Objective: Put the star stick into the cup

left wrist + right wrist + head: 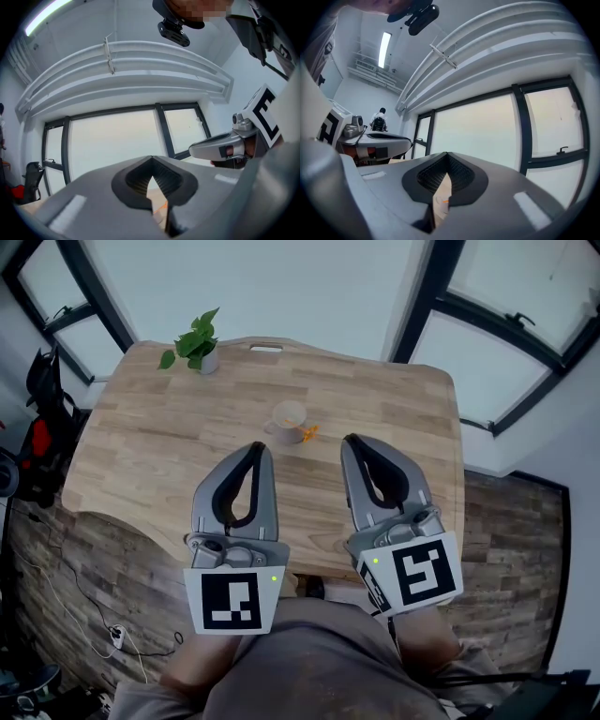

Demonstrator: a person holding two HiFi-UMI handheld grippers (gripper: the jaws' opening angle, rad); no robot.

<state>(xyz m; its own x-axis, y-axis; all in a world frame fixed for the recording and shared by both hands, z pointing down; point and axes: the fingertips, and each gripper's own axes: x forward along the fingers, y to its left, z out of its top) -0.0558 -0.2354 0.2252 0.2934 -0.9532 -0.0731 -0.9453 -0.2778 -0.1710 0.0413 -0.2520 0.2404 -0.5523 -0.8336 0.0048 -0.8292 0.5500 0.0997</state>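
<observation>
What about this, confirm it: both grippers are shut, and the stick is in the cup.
Wrong on the stick. The left gripper and right gripper are shut, but the stick lies on the table beside the cup; the head view shows it.

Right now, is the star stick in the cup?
No, the stick lies on the table beside the cup.

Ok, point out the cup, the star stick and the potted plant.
cup (pixel 284 434): head view, on its pale side wall.
star stick (pixel 309 432): head view, on the orange bit beside the cup.
potted plant (pixel 196 339): head view, on its green leaves.
</observation>
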